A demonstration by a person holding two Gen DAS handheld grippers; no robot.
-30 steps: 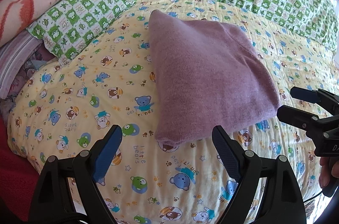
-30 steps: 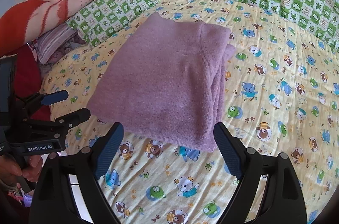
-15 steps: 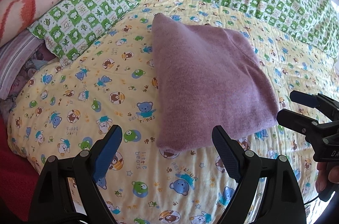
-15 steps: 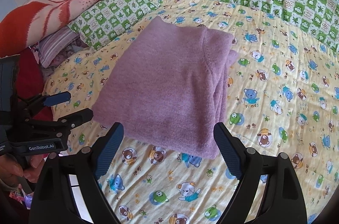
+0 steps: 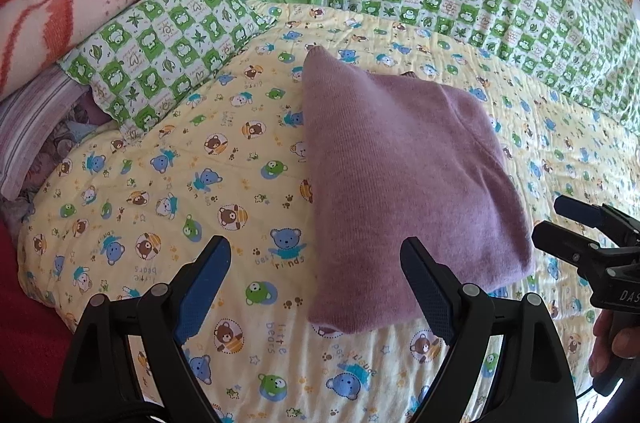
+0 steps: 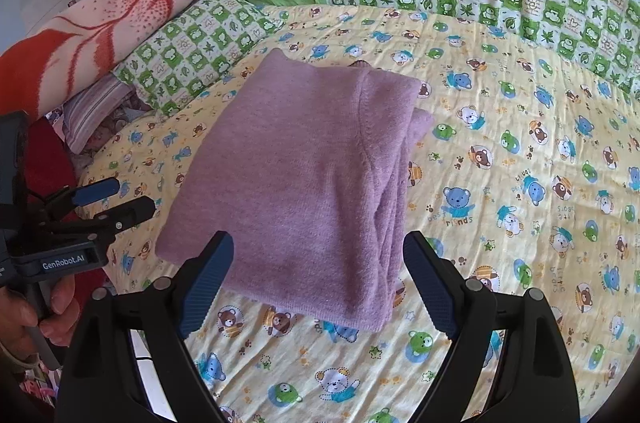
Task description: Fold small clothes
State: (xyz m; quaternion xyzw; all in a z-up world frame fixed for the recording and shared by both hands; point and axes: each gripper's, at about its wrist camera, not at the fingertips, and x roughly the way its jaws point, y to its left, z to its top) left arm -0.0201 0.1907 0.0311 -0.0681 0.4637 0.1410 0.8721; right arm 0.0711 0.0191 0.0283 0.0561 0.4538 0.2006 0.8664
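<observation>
**Apparently the fold is finished, both grippers are empty**

Clearly the purple sweater (image 6: 304, 179) lies as a compact folded packet in the centre of the right wrist view, on the yellow bear-print bedsheet (image 6: 520, 151). Its layered edges show on the right side of the packet, and its corners look fairly square. In the left wrist view the same sweater (image 5: 400, 183) fills the middle and right of centre.

The left gripper (image 5: 316, 283) stands wide at the bottom of its frame and holds nothing; its tips are near the packet's front corner, apart from it. The right gripper (image 6: 318, 277) is also spread wide and empty, just before the packet's near edge.

I judge that the folding of this piece is done. What may remain is only smoothing or putting it aside. No other small clothes waiting to be folded are visible. A green checkered pillow (image 6: 192, 47) lies in the upper left.
</observation>
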